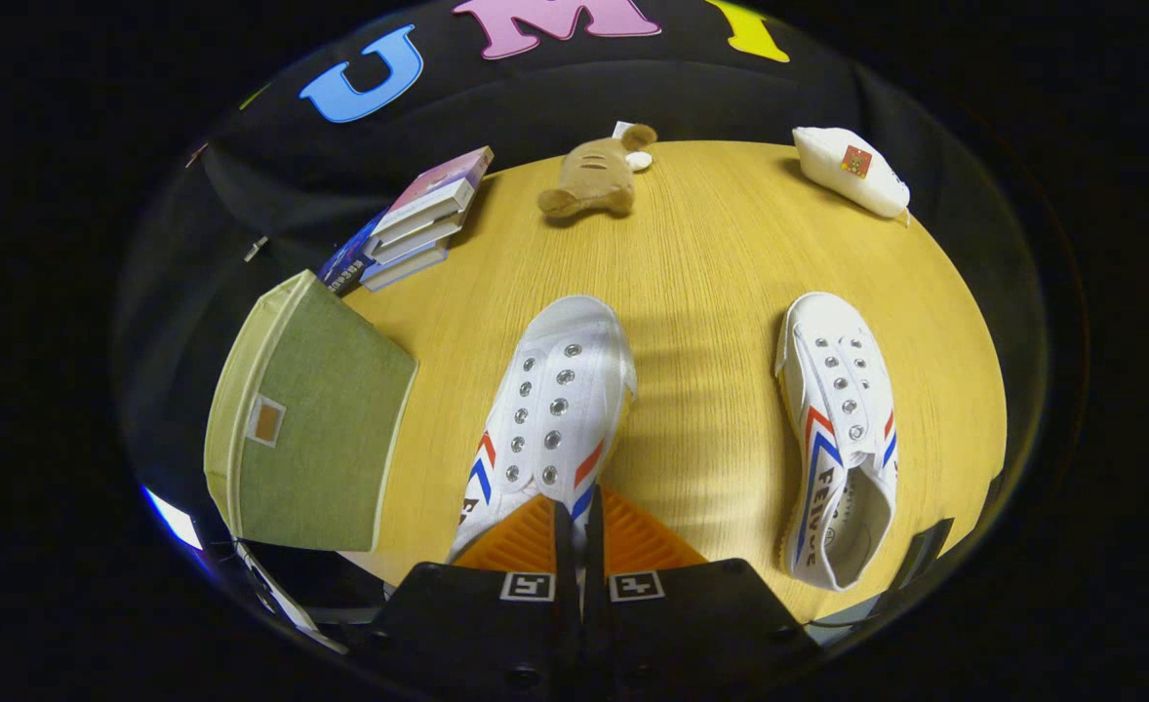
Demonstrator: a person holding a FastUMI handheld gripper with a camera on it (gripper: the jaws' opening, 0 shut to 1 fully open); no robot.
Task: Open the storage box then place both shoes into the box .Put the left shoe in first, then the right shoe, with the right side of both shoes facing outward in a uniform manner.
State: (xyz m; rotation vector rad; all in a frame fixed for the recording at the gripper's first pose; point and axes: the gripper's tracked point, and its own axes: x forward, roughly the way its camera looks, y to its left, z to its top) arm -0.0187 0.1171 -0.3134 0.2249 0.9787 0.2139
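Gripper (fingers together) over left shoe

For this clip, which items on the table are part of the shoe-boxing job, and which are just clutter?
Job: green storage box, closed; shoe under the gripper, whose fingers are nearly together over its heel; second shoe off to the side.

Clutter: stack of books, plush toy, white pouch.

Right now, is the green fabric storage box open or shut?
Shut: the green fabric storage box shows its flat lid closed, nothing inside visible.
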